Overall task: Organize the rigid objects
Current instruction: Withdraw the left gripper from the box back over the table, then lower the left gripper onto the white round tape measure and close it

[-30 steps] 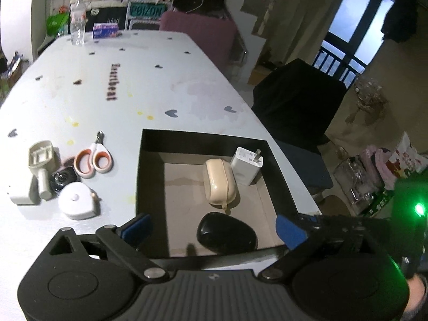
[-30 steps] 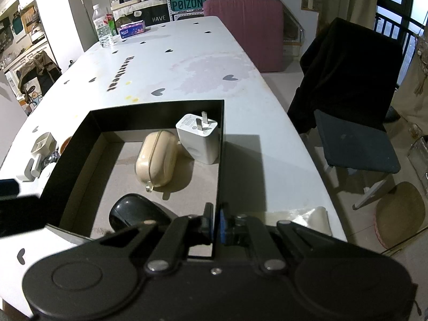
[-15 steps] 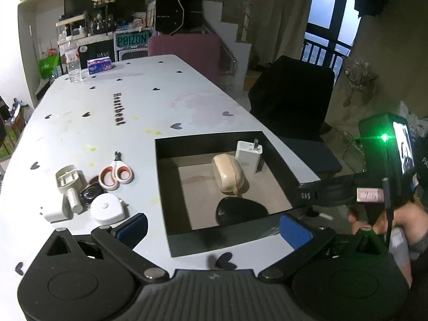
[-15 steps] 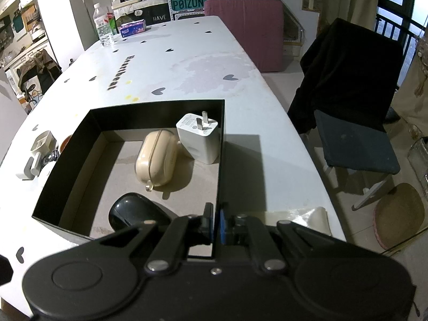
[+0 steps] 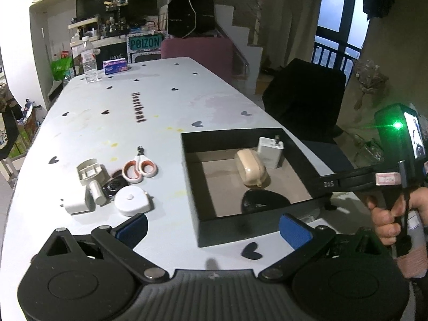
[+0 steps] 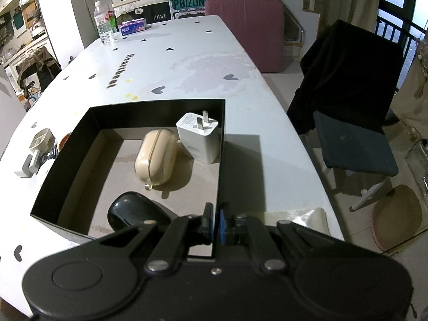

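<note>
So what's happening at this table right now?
A person is sorting small items into a black box. The right gripper is shut on the box's side wall, steadying it. The left gripper hangs open and empty over the table's near edge. In the box lie a black mouse, a beige case and a white charger. Scissors, a white tape measure and other bits wait outside.

We had two black grippers. Our left gripper (image 5: 214, 227) had blue pads (image 5: 295, 231) and silver screws. Our right gripper (image 6: 216, 223) had blue pads too, a bright green light and a small pink label.
</note>
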Available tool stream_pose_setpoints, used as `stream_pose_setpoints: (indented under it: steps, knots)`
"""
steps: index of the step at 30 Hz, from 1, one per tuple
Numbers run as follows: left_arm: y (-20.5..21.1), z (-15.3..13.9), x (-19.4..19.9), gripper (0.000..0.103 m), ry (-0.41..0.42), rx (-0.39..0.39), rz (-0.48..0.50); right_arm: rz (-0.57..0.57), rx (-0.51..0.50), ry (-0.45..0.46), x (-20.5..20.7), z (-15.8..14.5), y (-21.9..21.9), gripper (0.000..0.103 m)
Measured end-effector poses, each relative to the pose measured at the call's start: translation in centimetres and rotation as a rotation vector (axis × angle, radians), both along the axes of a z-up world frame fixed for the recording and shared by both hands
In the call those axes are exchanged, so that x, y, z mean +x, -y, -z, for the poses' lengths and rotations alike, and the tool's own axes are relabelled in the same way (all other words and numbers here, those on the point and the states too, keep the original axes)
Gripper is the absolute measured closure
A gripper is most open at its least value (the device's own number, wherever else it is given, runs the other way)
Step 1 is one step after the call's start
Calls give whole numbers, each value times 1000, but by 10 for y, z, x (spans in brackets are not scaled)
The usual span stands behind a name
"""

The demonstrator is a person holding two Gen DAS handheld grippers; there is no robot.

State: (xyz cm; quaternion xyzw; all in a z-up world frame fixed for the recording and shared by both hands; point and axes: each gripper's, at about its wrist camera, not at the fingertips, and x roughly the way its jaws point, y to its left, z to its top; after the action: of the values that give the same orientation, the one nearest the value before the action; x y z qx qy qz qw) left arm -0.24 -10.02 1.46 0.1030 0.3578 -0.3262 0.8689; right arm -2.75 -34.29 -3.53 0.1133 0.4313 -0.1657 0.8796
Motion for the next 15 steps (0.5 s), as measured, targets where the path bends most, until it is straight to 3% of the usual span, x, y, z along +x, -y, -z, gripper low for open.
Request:
stream_pose_setpoints:
  steps: [7, 15]
  knots:
    - [-32, 17, 11, 0, 53, 15, -103, -2, -6, -6, 1, 0, -2, 98]
    - [-83, 51, 36, 2, 50, -19, -219, -4, -11, -10, 2, 1, -1, 98]
